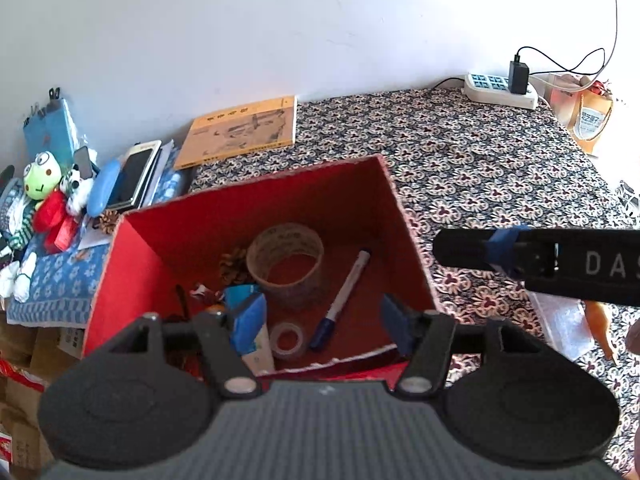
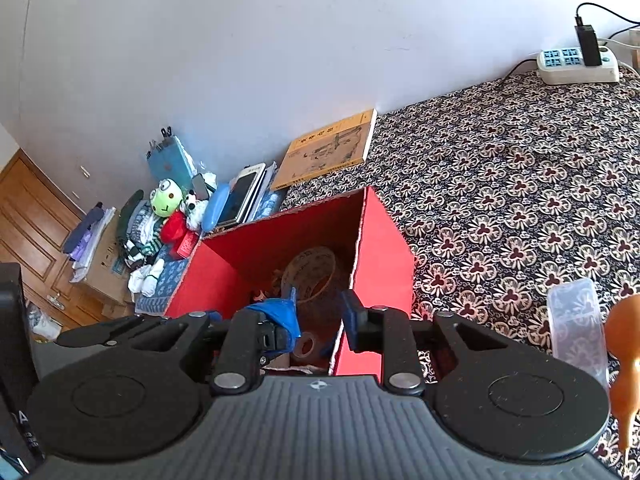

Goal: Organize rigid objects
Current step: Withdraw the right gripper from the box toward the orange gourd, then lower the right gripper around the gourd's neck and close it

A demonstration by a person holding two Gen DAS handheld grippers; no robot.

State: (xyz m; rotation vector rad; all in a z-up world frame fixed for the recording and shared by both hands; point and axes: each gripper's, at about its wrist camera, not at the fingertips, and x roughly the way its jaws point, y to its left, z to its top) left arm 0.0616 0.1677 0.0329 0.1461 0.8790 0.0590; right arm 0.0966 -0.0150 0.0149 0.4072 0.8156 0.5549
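A red open box stands on the patterned cloth; it also shows in the right wrist view. Inside lie a big brown tape roll, a small clear tape roll, a blue-capped marker, a pine cone and a white-blue tube. My left gripper is open and empty above the box's near side. My right gripper is open and empty over the box's near right corner. It shows as a black bar in the left wrist view.
A yellow book lies by the wall. A power strip sits at the back right. Plush toys, a phone and clutter fill the left. A clear plastic case and an orange gourd-shaped object lie right of the box.
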